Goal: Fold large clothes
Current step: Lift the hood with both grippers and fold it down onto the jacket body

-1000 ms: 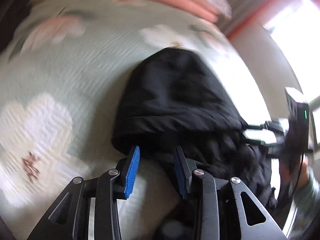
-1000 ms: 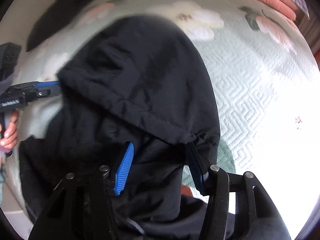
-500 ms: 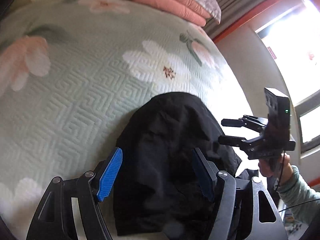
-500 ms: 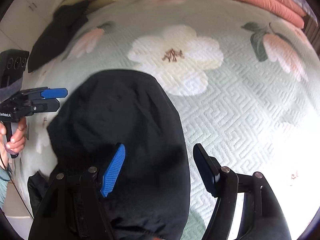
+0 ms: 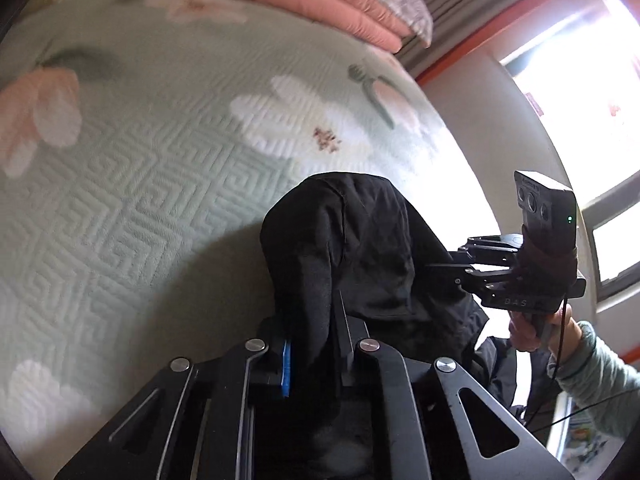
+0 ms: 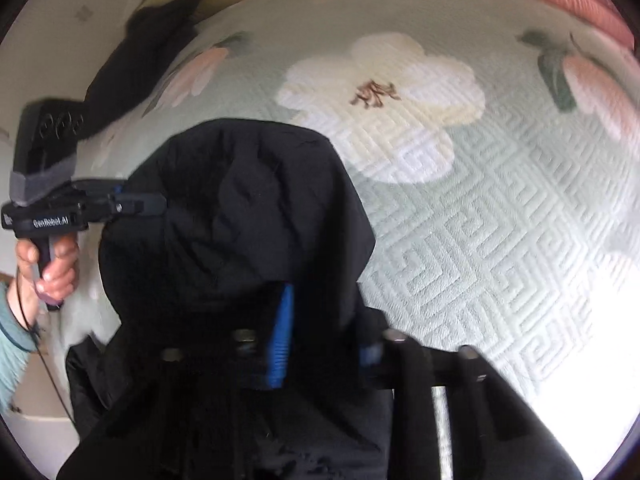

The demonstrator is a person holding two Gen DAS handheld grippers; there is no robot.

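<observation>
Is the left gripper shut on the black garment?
Yes: the left gripper has black garment fabric pinched between its blue pads, over the bedspread.

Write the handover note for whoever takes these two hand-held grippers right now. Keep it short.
Left hand-held gripper: shut on a fold of the black jacket, at its left side.
Right hand-held gripper: jaws closing on the same jacket; black cloth lies between them.
The jacket's hood lies on the green floral bedspread; the rest hangs off the near edge of the bed.
Done: both sides gripped.
Left: probably draw the jacket onto the bed, spread it flat, then fold it. No fold shows yet.
</observation>
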